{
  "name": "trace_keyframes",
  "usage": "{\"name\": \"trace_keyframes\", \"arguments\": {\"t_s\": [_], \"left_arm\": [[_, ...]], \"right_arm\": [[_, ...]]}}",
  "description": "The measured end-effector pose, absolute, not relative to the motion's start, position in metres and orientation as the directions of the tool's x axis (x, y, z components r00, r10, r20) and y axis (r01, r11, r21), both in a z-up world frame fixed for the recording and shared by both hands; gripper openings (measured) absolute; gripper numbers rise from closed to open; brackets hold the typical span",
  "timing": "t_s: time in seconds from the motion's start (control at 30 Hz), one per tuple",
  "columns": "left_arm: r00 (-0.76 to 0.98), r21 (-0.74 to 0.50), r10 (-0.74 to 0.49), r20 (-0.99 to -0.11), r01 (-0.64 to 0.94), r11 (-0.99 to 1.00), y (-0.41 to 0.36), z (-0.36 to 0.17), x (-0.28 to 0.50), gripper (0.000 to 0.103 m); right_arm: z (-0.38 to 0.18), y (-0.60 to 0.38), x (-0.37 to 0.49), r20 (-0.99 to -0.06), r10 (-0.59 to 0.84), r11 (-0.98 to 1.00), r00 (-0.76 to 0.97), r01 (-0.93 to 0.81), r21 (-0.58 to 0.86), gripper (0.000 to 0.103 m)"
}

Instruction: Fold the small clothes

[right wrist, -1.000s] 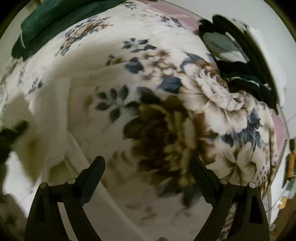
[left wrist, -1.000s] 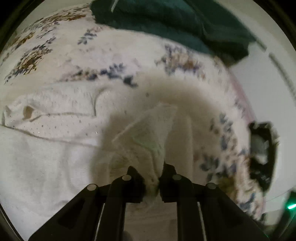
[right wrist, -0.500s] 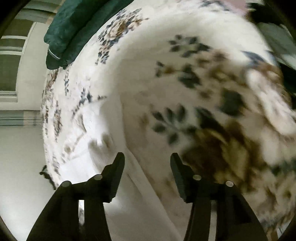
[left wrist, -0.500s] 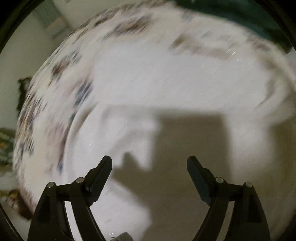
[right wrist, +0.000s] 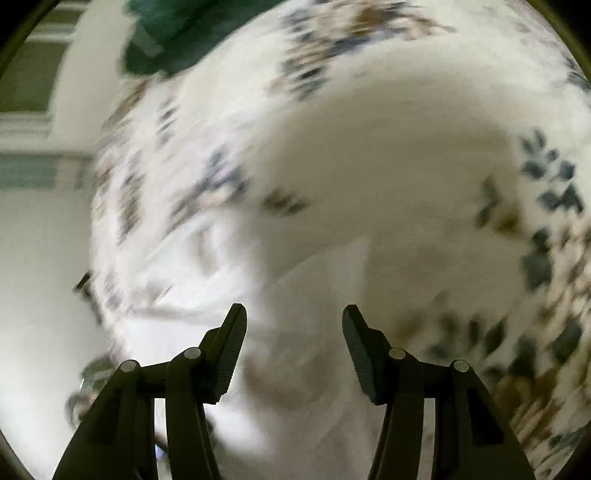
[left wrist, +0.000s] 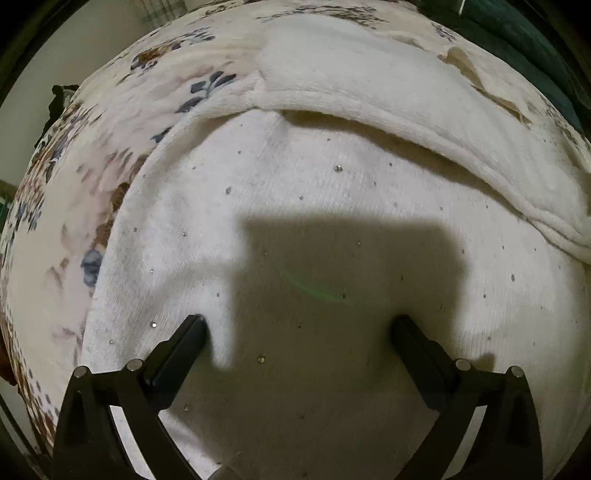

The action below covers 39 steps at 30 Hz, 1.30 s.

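Observation:
A white knit garment (left wrist: 332,206) dotted with small studs lies spread on a floral blanket (left wrist: 110,147), with a fold of it (left wrist: 369,110) laid across its far side. My left gripper (left wrist: 298,321) hovers just over the garment's body and points steeply down. Its jaws are opening wide and nothing is pinched between them. The right wrist view is blurred. There my right gripper (right wrist: 293,310) stands half open over a pale edge of the white garment (right wrist: 325,273). The cloth shows between the fingers, and the pads are not pressing on it.
A dark green garment (left wrist: 535,44) lies at the blanket's far right edge and shows again as the green garment (right wrist: 170,33) in the right wrist view. Something dark (left wrist: 61,96) sits past the blanket's left edge. The floral blanket (right wrist: 535,221) covers the surface.
My left gripper let go of the white fold it pinched, opened wide and swung over the garment's body. My right gripper narrowed its jaws and swept left from bare blanket towards the white cloth.

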State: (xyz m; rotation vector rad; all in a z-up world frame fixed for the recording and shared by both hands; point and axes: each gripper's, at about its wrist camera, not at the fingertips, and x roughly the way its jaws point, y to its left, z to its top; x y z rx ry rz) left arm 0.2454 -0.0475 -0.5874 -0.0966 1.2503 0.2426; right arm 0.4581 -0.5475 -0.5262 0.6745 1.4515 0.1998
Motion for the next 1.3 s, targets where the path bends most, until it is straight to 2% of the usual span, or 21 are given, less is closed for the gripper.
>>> {"name": "trace_keyframes", "arguments": {"t_s": [0.07,0.13,0.17,0.2,0.23,0.3,0.43,0.5,0.53,0.6,0.67,0.7,0.77,0.83,1.0,1.17,1.2,1.27,1.3], "left_arm": [[0.296,0.065,0.136,-0.946,-0.239,0.969,-0.05,-0.588,0.247,0.103],[0.301,0.066,0.138,-0.944,-0.238,0.969,-0.051,-0.587,0.249,0.103],[0.303,0.065,0.138,-0.943,-0.236,0.969,-0.051,-0.587,0.249,0.103],[0.304,0.063,0.135,-0.943,-0.235,0.97,-0.05,-0.587,0.25,0.103],[0.304,0.06,0.131,-0.944,-0.232,0.971,-0.05,-0.587,0.249,0.103],[0.297,0.049,0.116,-0.948,-0.222,0.974,-0.05,-0.584,0.247,0.103],[0.295,0.008,0.073,-0.953,-0.217,0.976,-0.039,-0.579,0.248,0.103],[0.291,-0.01,0.054,-0.955,-0.216,0.976,-0.035,-0.574,0.245,0.103],[0.29,-0.019,0.045,-0.956,-0.213,0.977,-0.034,-0.572,0.243,0.103],[0.294,-0.032,0.031,-0.955,-0.207,0.978,-0.031,-0.568,0.239,0.103],[0.295,-0.044,0.017,-0.955,-0.201,0.979,-0.027,-0.565,0.233,0.103],[0.295,-0.049,0.012,-0.955,-0.198,0.979,-0.026,-0.564,0.23,0.103],[0.296,-0.05,0.01,-0.955,-0.193,0.98,-0.025,-0.564,0.224,0.103],[0.302,-0.038,0.021,-0.953,-0.189,0.981,-0.024,-0.563,0.219,0.103],[0.329,0.007,0.076,-0.941,-0.207,0.978,-0.027,-0.55,0.205,0.103],[0.348,0.05,0.139,-0.927,-0.252,0.967,-0.049,-0.53,0.192,0.103],[0.343,0.073,0.164,-0.925,-0.264,0.962,-0.055,-0.526,0.187,0.103],[0.334,0.107,0.203,-0.921,-0.285,0.953,-0.066,-0.517,0.186,0.103],[0.328,0.115,0.214,-0.92,-0.294,0.949,-0.071,-0.512,0.183,0.103]], "right_arm": [[-0.53,-0.525,0.448,-0.838,0.541,0.806,0.078,0.236,0.543,0.066],[-0.548,-0.507,0.444,-0.875,0.484,0.851,0.0,0.234,0.471,0.066],[-0.554,-0.499,0.442,-0.897,0.443,0.878,-0.013,0.207,0.431,0.047],[-0.554,-0.493,0.44,-0.91,0.414,0.896,-0.009,0.177,0.406,0.023],[-0.552,-0.485,0.44,-0.932,0.363,0.923,-0.004,0.142,0.359,0.007],[-0.528,-0.478,0.438,-0.945,0.316,0.94,0.087,0.108,0.325,0.007],[-0.454,-0.465,0.429,-0.91,0.235,0.971,0.341,-0.037,0.237,0.006],[-0.453,-0.454,0.425,-0.935,0.212,0.976,0.283,-0.102,0.19,0.007],[-0.464,-0.451,0.423,-0.957,0.211,0.975,0.199,-0.113,0.191,0.013],[-0.487,-0.452,0.412,-0.982,0.182,0.979,0.043,-0.105,0.177,0.015],[-0.492,-0.463,0.401,-0.988,0.156,0.986,0.0,-0.053,0.155,0.017],[-0.491,-0.471,0.398,-0.987,0.161,0.987,0.002,-0.021,0.161,0.021],[-0.482,-0.496,0.399,-0.973,0.226,0.968,0.045,0.106,0.23,0.048],[-0.48,-0.519,0.41,-0.947,0.305,0.927,0.101,0.195,0.319,0.054],[-0.5,-0.568,0.453,-0.899,0.403,0.845,0.17,0.309,0.437,0.054],[-0.571,-0.598,0.501,-0.846,0.522,0.756,0.106,0.402,0.516,0.054],[-0.589,-0.602,0.509,-0.824,0.56,0.73,0.083,0.421,0.539,0.054],[-0.631,-0.603,0.517,-0.713,0.701,0.612,0.024,0.492,0.619,0.053],[-0.643,-0.6,0.519,-0.679,0.735,0.58,0.009,0.512,0.634,0.048]]}}
